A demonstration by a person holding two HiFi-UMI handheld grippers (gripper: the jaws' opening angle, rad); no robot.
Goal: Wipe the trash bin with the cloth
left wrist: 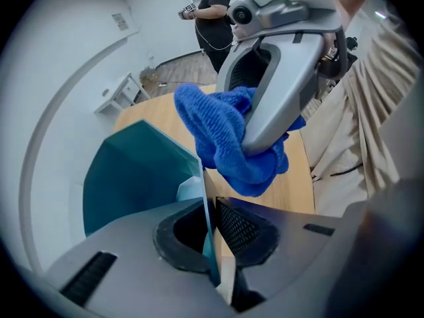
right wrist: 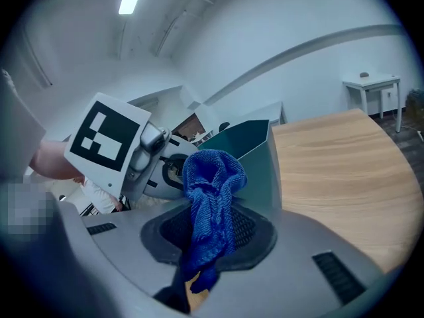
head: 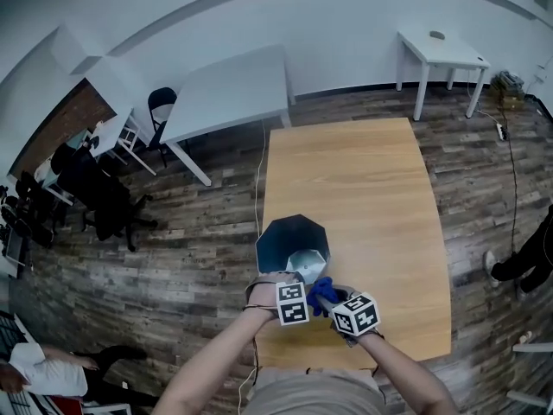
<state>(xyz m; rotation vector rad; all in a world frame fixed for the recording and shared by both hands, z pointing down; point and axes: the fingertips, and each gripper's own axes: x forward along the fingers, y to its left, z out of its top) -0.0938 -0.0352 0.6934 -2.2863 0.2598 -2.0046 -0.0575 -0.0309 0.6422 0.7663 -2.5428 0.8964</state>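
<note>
left gripper (left wrist: pixel 211 244) fingers (left wrist: pixel 248 229) pinch the wall of the teal bin (head: pixel 289 236), lower middle of the frame; right gripper (right wrist: pixel 205 244) fingers (right wrist: pixel 255 234) pinch the blue cloth (right wrist: pixel 211 177) just beside it.

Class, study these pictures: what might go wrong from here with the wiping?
The left gripper pinches only the thin rim of the trash bin; wiping pressure may twist it loose.
The bin stands at the table edge and might slide off.
The cloth is bunched in the right gripper and may pull free.
</note>
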